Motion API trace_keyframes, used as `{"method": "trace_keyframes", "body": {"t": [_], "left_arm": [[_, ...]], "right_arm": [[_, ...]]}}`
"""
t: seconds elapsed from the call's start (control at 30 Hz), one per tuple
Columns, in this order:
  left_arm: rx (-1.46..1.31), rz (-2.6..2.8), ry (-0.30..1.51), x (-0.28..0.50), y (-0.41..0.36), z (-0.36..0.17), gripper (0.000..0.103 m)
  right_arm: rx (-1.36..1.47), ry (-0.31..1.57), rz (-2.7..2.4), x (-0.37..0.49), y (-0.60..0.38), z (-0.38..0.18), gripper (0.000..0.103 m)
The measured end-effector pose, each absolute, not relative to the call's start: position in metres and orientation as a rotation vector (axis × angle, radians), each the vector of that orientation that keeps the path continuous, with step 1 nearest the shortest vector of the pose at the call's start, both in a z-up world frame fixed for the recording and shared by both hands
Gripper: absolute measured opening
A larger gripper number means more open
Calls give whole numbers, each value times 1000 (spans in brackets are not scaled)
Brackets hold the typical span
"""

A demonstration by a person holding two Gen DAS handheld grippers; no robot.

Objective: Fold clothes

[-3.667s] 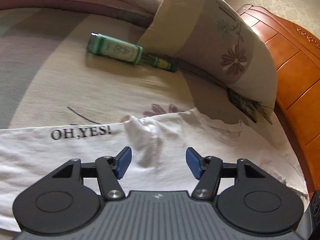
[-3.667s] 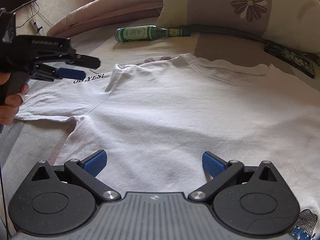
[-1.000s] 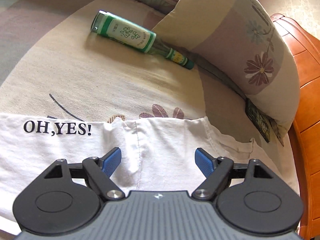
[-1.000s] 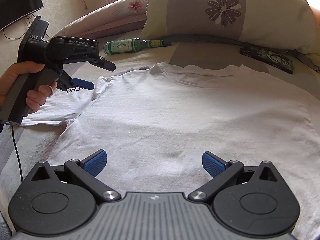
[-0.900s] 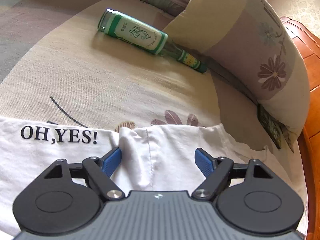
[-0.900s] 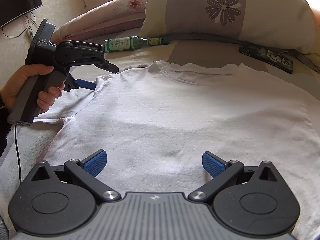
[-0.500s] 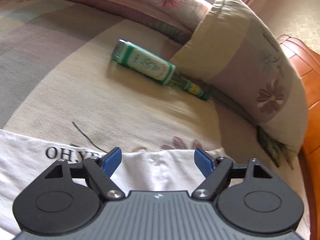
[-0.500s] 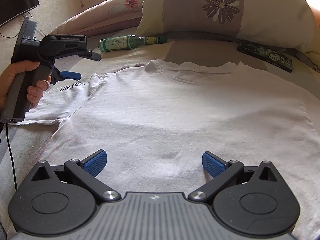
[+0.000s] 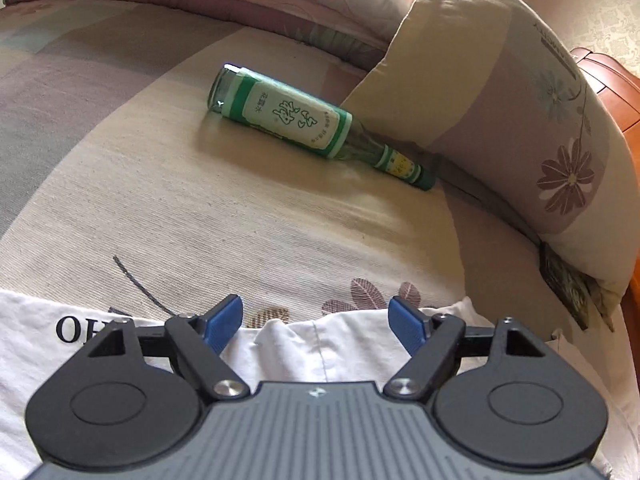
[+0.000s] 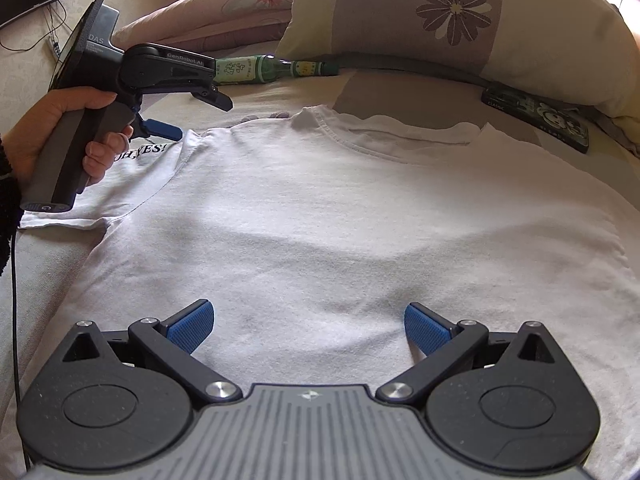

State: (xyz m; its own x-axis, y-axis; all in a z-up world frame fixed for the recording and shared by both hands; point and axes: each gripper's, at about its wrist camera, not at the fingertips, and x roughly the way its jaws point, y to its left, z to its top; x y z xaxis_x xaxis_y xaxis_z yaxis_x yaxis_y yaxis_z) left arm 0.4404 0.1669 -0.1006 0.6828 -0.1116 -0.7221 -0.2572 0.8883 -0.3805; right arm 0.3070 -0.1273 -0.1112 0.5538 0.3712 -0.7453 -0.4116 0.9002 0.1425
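I've got both tongs spread wide, nothing pinched: left gripper over the t-shirt shoulder, right gripper above its middle.

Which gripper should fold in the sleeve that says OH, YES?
Probably the left gripper. It hangs open right at the printed sleeve, by the shoulder seam. The right gripper, also open, sits over the middle of the white T-shirt, farther from that sleeve.

A bed covered in beige and grey patchwork cloth carries a white cotton T-shirt spread flat, a green glass bottle lying on its side, a large floral pillow and a dark flat printed case just beside it.
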Motion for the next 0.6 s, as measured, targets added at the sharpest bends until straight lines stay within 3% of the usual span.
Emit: {"method": "trace_keyframes", "body": {"t": [0.3,0.6], "left_arm": [[-457,135,870,388,203,-104,81],[-438,256,775,343,240,-87,81]], "right_arm": [[-24,870,466,306,-129,-108,103],[5,868,472,306,-134,-105,103]]}}
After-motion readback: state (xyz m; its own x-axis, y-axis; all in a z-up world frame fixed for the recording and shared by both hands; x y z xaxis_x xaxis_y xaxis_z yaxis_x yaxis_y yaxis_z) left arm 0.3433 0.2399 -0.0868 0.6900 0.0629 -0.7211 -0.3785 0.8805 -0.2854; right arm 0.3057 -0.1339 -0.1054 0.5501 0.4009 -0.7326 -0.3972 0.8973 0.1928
